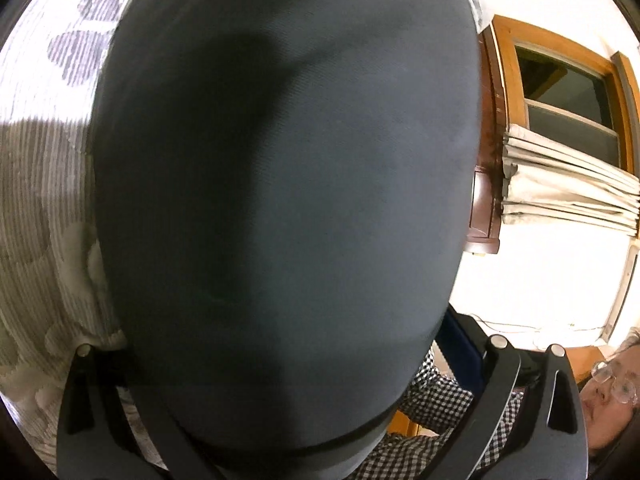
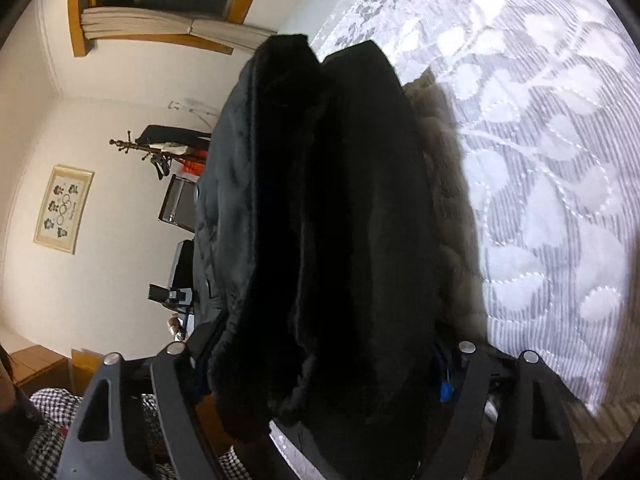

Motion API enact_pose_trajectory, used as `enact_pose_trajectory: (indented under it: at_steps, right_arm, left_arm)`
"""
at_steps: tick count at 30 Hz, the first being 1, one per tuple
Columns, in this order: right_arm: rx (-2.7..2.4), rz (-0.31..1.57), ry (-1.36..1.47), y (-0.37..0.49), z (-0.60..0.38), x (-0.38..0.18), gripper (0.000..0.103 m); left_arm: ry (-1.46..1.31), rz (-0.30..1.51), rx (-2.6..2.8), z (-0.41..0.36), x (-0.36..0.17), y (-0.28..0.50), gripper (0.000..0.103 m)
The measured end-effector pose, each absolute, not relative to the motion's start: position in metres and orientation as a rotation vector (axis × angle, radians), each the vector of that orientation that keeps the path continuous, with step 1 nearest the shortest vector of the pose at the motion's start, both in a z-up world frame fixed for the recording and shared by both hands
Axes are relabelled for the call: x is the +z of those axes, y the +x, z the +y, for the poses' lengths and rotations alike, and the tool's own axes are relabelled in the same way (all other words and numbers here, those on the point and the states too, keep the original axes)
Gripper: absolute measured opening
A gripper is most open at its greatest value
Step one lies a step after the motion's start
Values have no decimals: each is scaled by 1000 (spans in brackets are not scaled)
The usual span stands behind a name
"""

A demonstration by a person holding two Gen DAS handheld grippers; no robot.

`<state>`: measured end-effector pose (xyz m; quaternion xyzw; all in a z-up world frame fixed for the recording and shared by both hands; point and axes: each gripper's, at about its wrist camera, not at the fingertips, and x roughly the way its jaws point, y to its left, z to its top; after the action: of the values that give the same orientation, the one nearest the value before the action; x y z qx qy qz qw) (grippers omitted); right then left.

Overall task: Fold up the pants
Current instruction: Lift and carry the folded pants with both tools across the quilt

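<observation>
Two grippers carry the pants [image 1: 288,200] over the quilted bedspread [image 1: 44,208]. The left gripper [image 1: 316,432] and right gripper [image 2: 320,412] each straddle bunched cloth; whether the pads pinch it cannot be told. Judged mid-fold: next, lay the raised cloth flat.

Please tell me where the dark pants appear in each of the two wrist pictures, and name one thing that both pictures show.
Left wrist view: the pants fill the middle as a smooth grey-blue sheet, from the top edge down between the tongs' arms.
Right wrist view: the pants hang in the centre as two bunched black folds.
Shared landmark: the quilted leaf-pattern bedspread, at left in the left view, at right in the right view.
</observation>
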<state>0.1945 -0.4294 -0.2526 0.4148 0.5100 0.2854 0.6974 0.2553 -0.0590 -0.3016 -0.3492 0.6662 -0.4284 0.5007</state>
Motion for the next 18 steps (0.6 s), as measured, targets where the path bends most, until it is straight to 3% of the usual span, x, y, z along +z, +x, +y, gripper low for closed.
enact_pose_trajectory:
  at_steps: [1,3,5,12,18]
  right_arm:
    - [638,1130,931,194,-430,-252,70]
    - [644,1110,949,190,-433,-251,60]
    - [638,1091,938,188,-431,-245,52]
    - [597,1066,876,181,-420,-221,47]
    - [577,1046,859,174,-422,-205,45]
  left_arm:
    - [-832,1609,-1018,-60,-301,255,92]
    - [-840,1616,-987,-58,-304,254,71]
    - [-868,1608,-985,-55,-307,252,65]
    - [-885,1557,-989,-51,-303,245,43]
    - [-889,1480,-1013,-49,-286,237,35]
